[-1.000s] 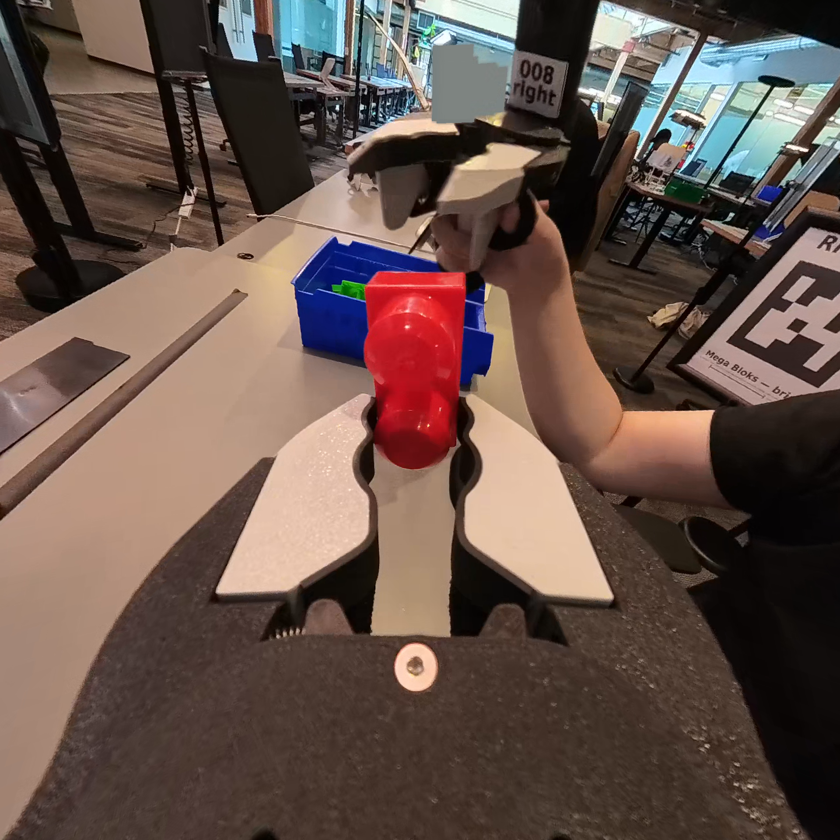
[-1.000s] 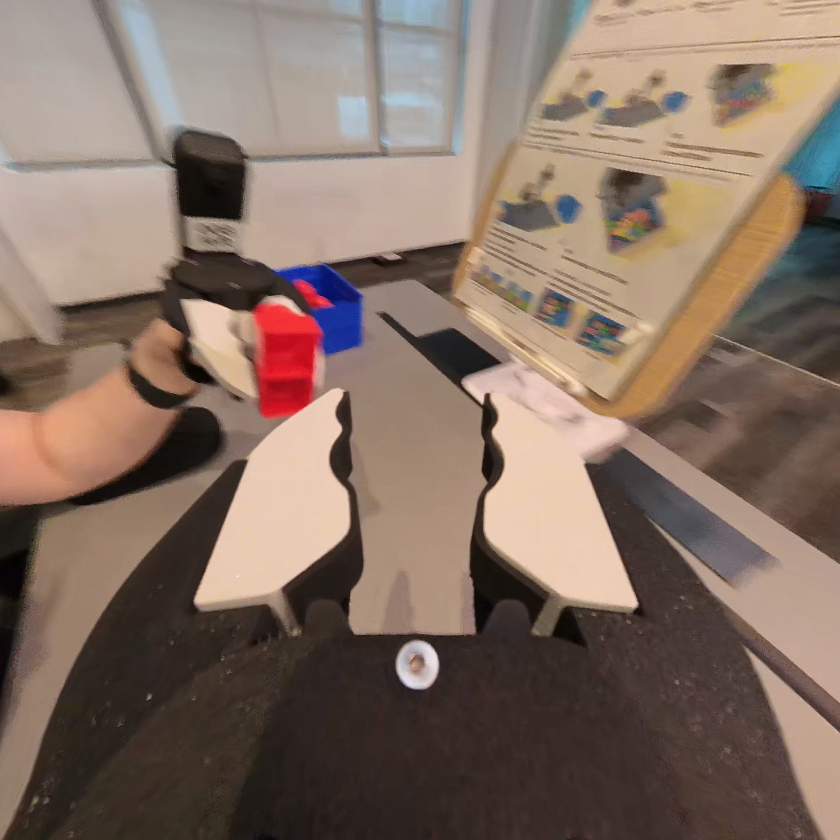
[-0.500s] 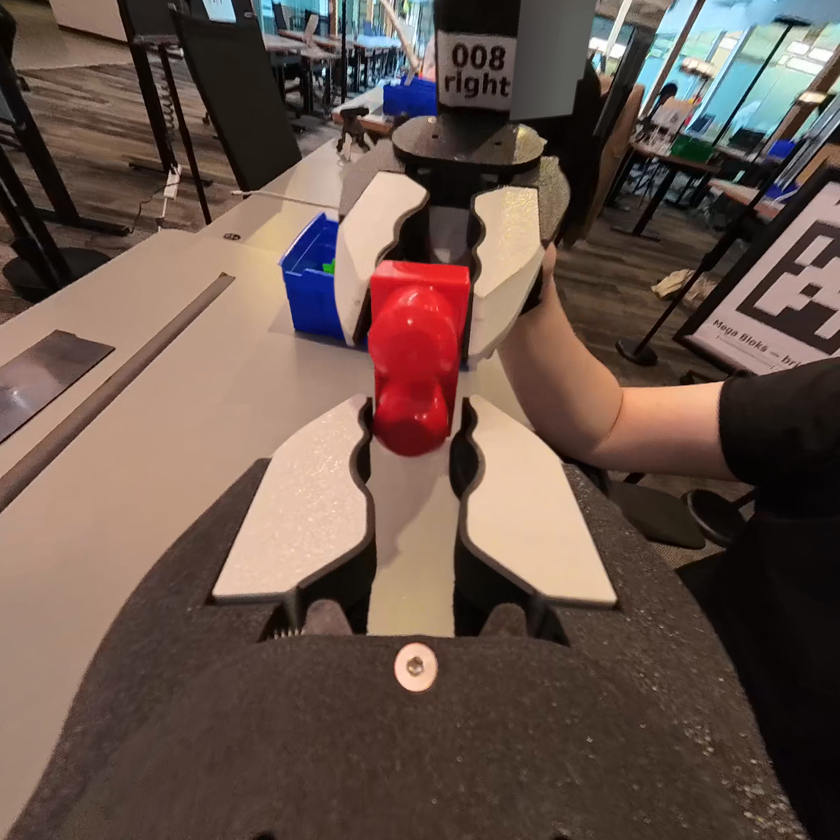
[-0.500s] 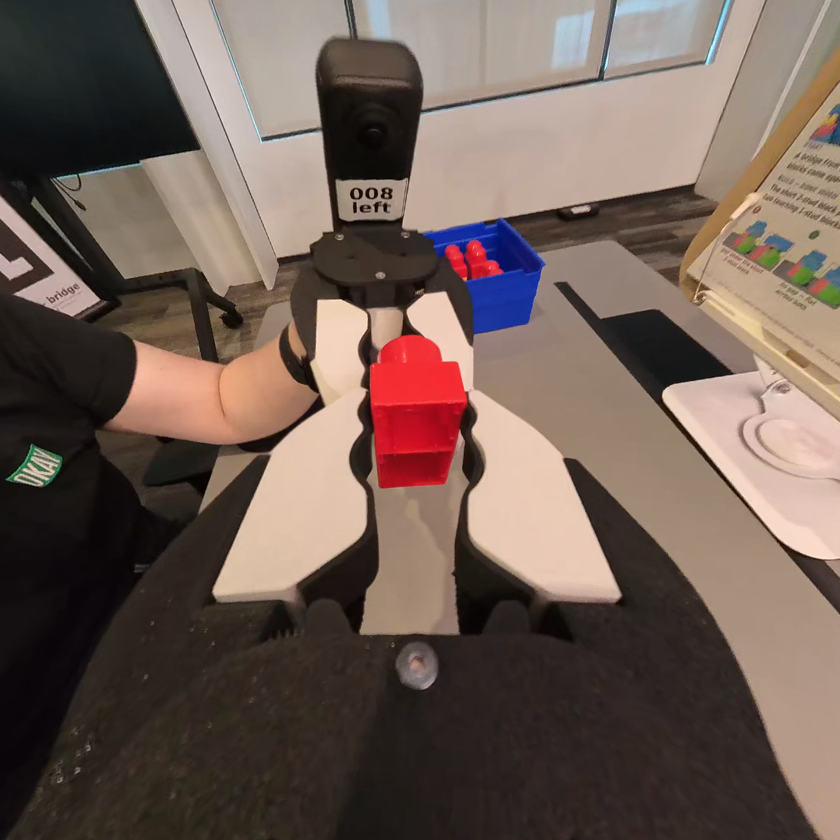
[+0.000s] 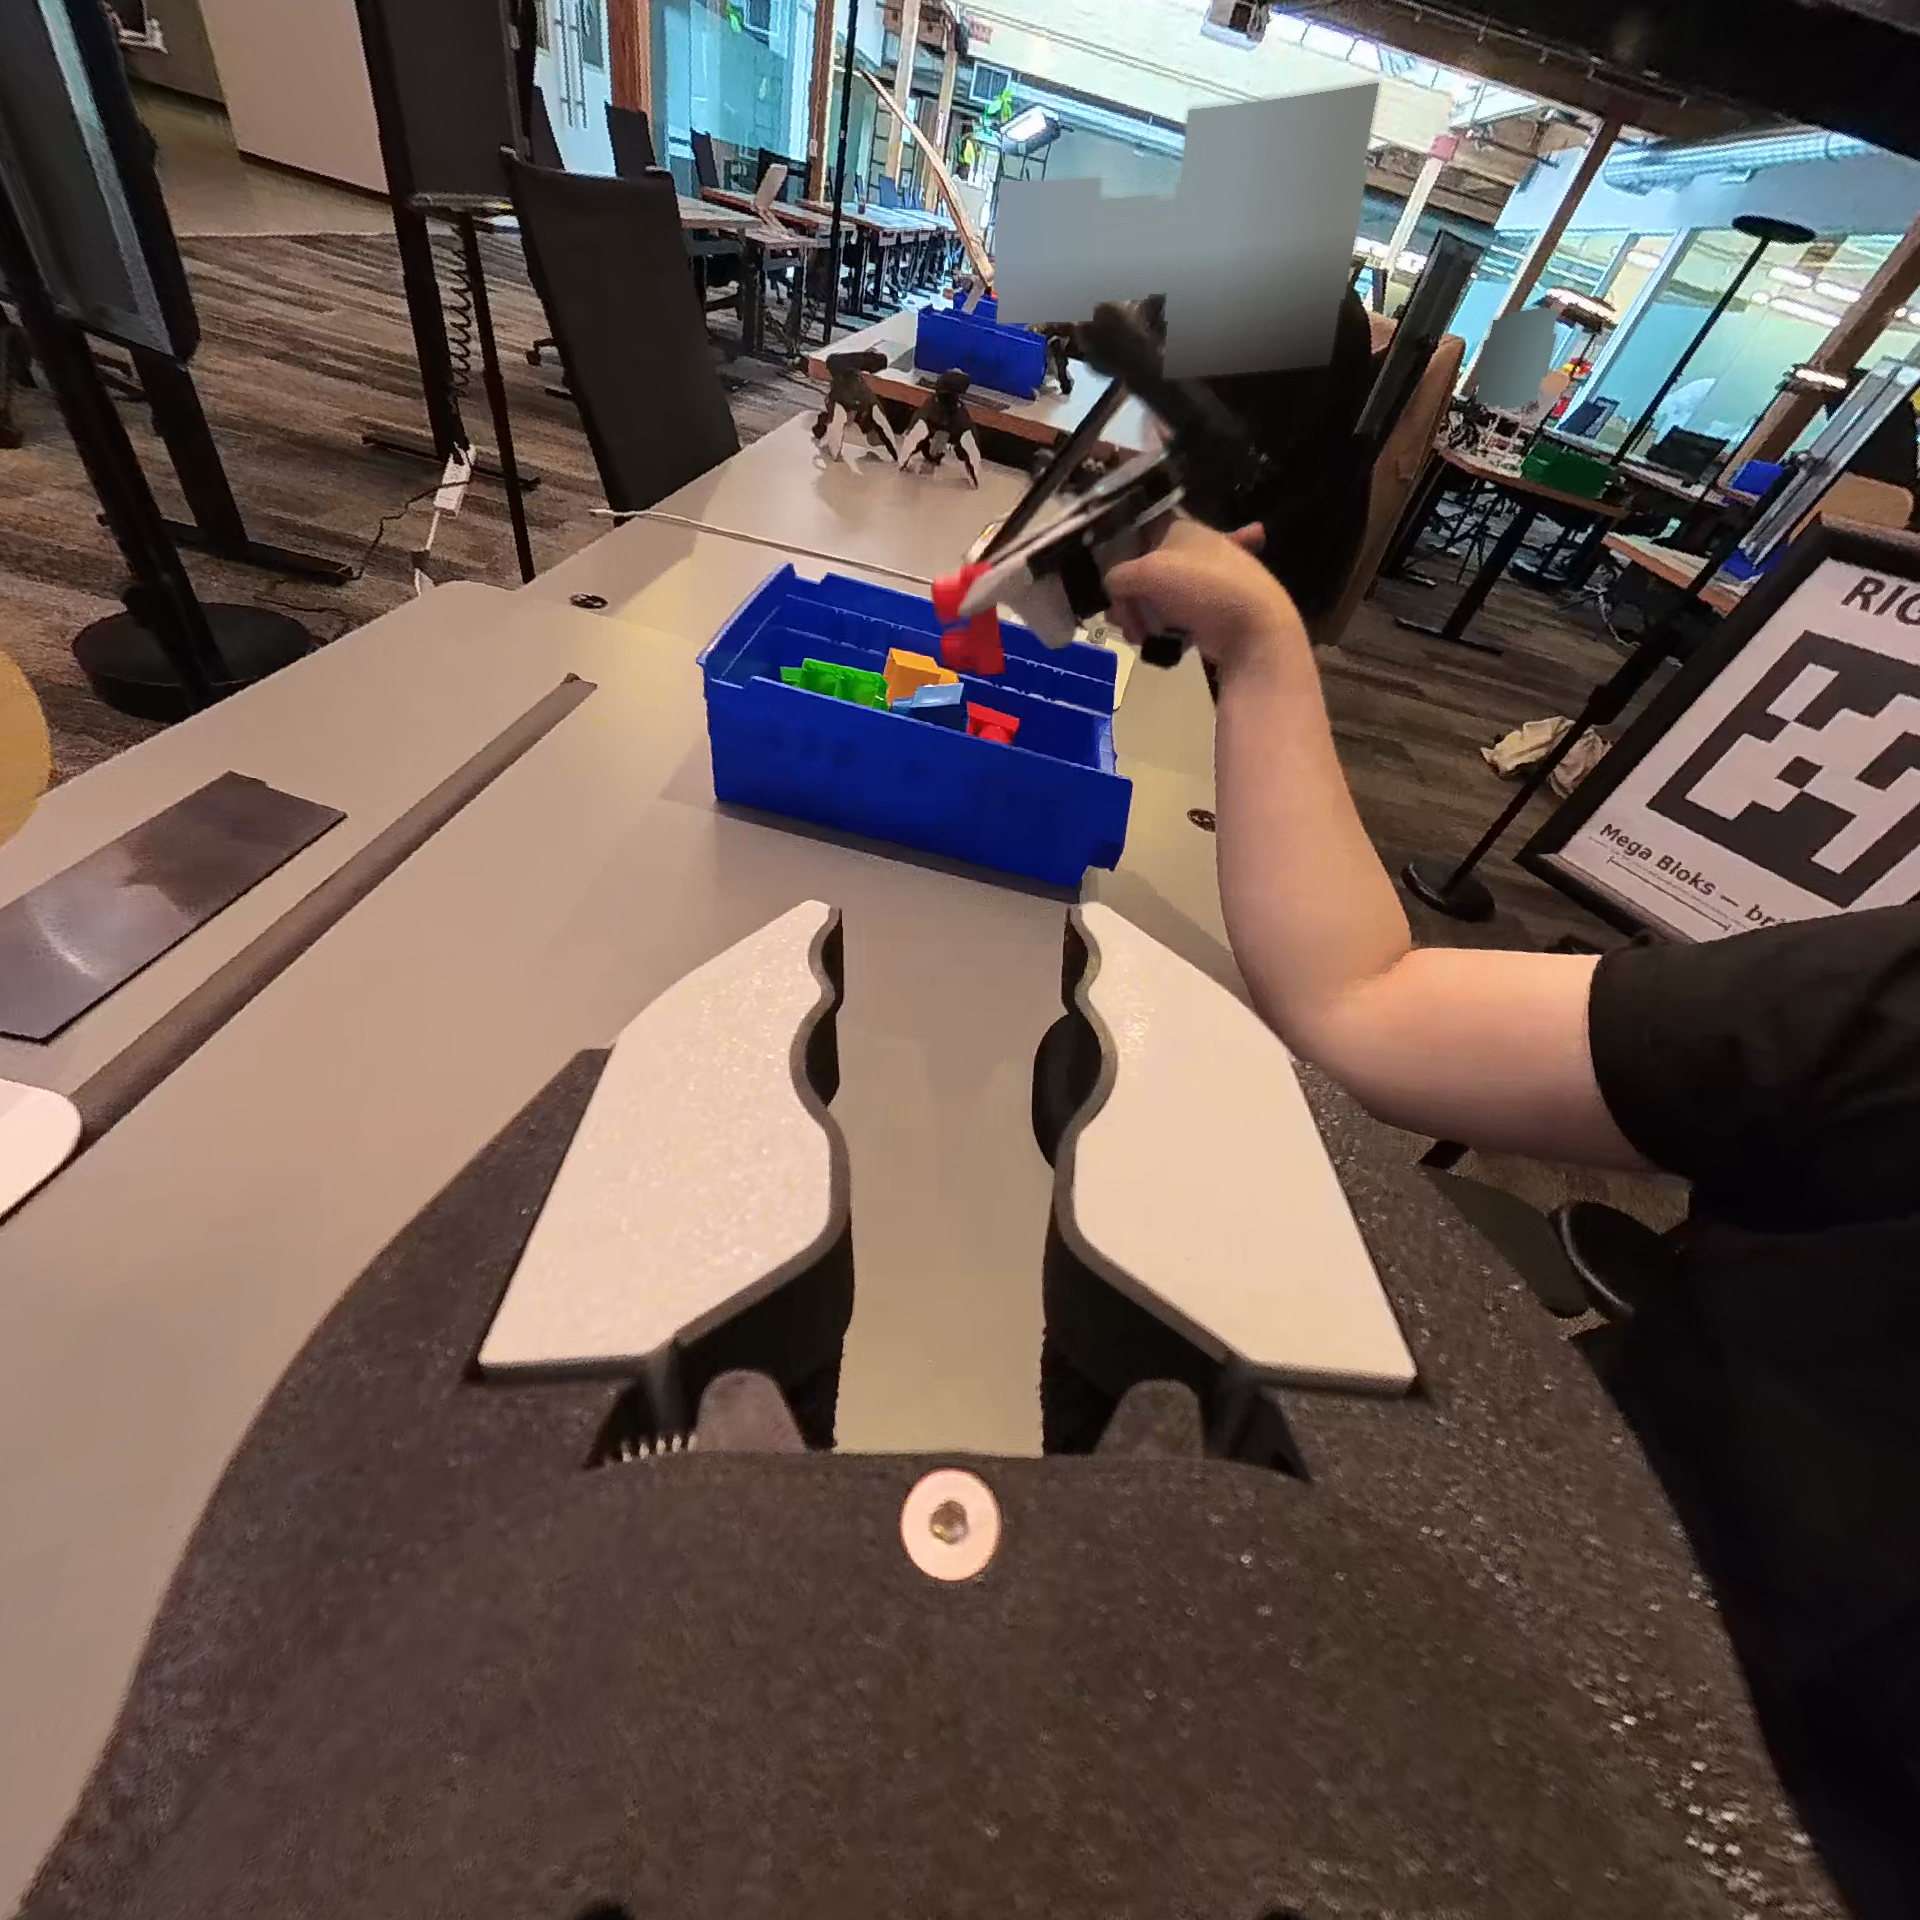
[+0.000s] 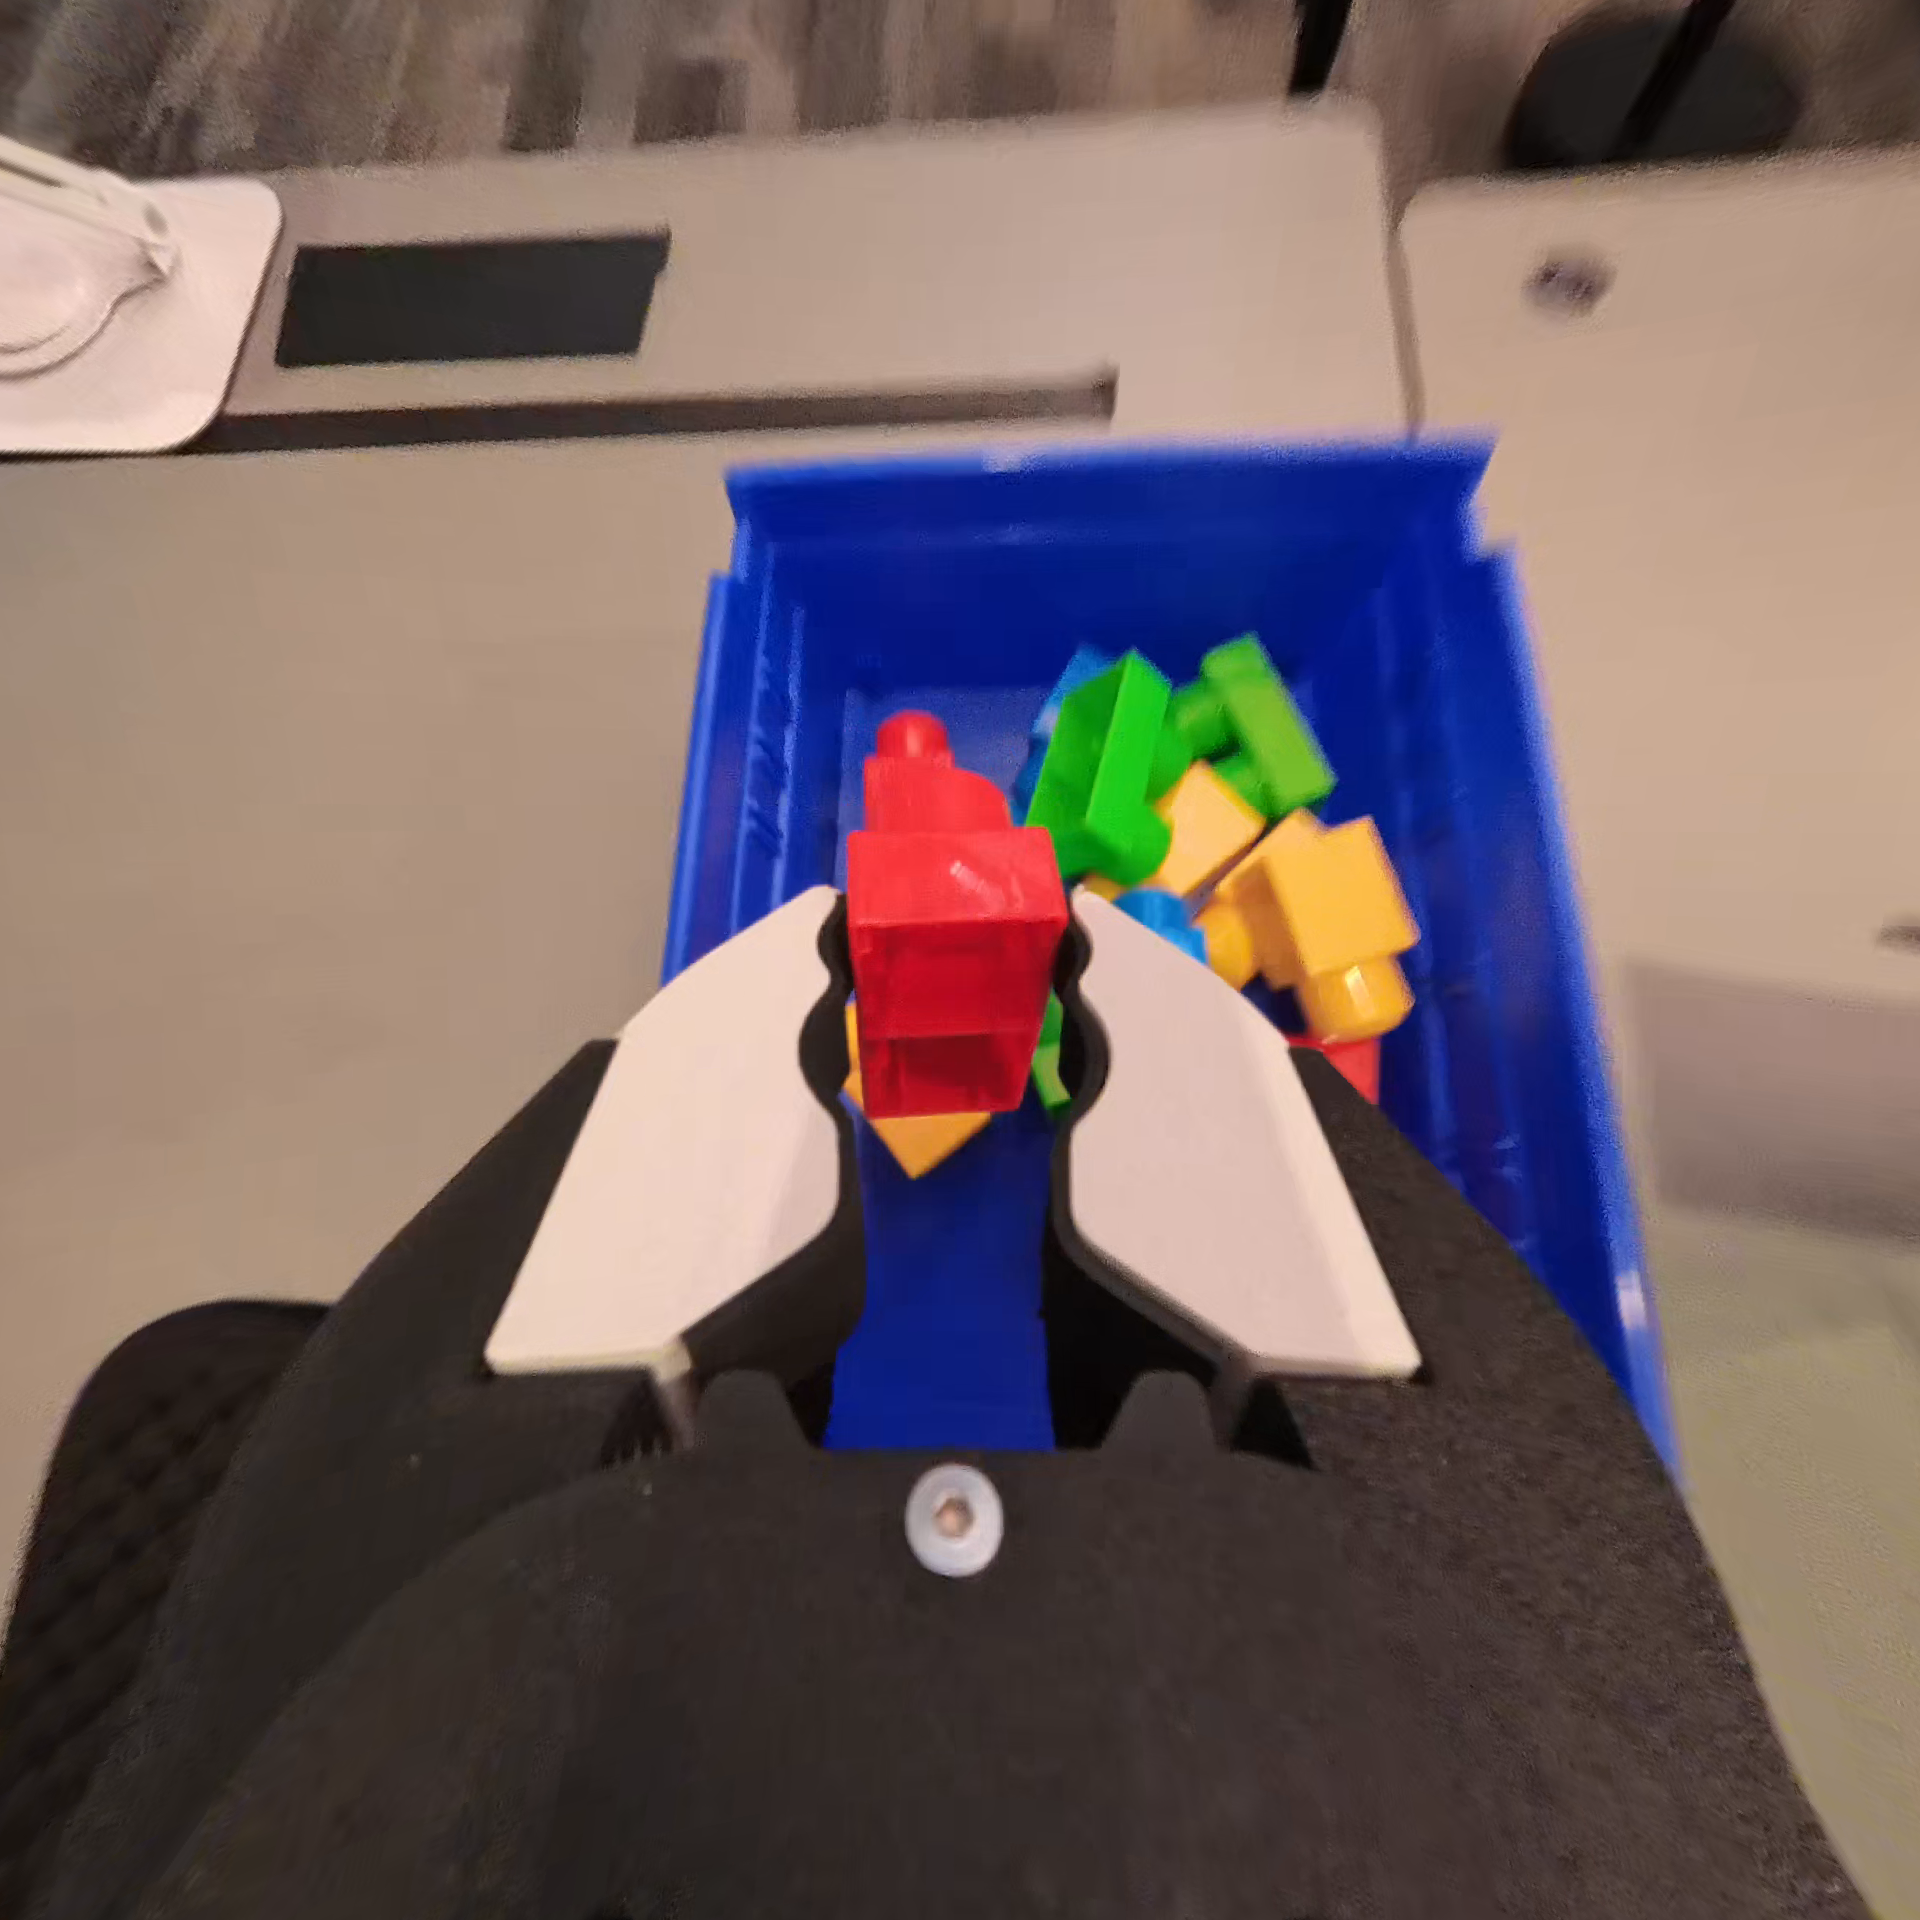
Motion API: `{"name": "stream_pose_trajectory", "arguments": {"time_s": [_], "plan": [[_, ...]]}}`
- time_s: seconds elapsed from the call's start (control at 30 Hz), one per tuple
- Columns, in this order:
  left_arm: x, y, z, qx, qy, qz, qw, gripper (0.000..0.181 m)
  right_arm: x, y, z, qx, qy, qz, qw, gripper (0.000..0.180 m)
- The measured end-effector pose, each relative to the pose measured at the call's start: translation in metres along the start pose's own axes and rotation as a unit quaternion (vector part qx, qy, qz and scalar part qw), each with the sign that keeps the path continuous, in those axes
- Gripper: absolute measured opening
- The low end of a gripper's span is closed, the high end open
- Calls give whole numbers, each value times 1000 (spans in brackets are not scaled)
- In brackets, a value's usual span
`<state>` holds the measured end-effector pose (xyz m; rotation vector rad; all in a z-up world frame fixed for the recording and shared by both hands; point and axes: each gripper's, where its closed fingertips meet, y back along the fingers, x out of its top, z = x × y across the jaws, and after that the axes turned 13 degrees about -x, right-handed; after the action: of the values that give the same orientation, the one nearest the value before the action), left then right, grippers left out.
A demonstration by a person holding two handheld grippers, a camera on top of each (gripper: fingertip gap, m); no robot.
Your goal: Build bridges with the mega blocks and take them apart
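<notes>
— Jaws on the right gripper (image 6: 954, 920) are closed on a red block (image 6: 951, 961), squeezing its sides, stud pointing away. The left gripper (image 5: 951, 940) is spread wide, nothing between its fingers, hanging over the bare grey table (image 5: 312, 1039).

— Where is the block, exactly?

— Held above the blue bin (image 6: 1496, 935), over the loose green, yellow, blue and red blocks (image 6: 1226, 831) lying inside. It touches none of them, as far as I can tell.

— So which step?

— Taking apart, I'd judge: a freed piece going back to the bin. Next, the right jaws need to part and drop it, staying well inside the walls.
</notes>
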<state>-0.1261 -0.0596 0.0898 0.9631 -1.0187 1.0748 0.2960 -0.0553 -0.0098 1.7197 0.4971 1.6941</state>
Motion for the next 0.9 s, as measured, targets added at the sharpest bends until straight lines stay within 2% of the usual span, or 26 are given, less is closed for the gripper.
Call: {"name": "stream_pose_trajectory", "arguments": {"time_s": [0.07,0.13,0.2,0.27,0.33,0.4,0.47,0.53,0.57,0.63,0.73,0.87,0.9], "plan": [[0,2,1,-2,1,0,1000,39,-26,-21,1,37,-38,-65,996,37],[0,4,0,2,-1,-1,1000,39,-43,-37,4,32,-33,-113,992,37],[0,6,-1,7,-1,-1,1000,39,-39,-42,6,12,-23,-106,994,45],[2,8,-1,9,-2,2,1000,39,-16,-29,3,2,-19,-54,998,54],[3,11,0,11,-4,3,1000,39,15,6,-5,-16,-4,22,1000,60],[6,14,1,14,-7,6,1000,39,51,60,-21,-48,27,130,990,65],[8,17,2,16,-10,9,1000,39,87,123,-59,-40,52,265,962,64],[10,21,2,20,-13,14,1000,39,117,180,-106,-4,80,397,914,64],[12,22,2,20,-12,17,1000,38,128,202,-126,9,92,441,893,62],[13,24,3,21,-10,21,1000,38,140,220,-161,36,117,454,883,60],[14,26,3,24,-10,23,999,39,136,203,-201,94,121,400,904,55],[11,27,0,26,-1,22,999,37,113,147,-236,163,136,338,917,46],[12,27,-1,27,2,26,999,37,115,133,-237,160,135,312,927,46]]}}
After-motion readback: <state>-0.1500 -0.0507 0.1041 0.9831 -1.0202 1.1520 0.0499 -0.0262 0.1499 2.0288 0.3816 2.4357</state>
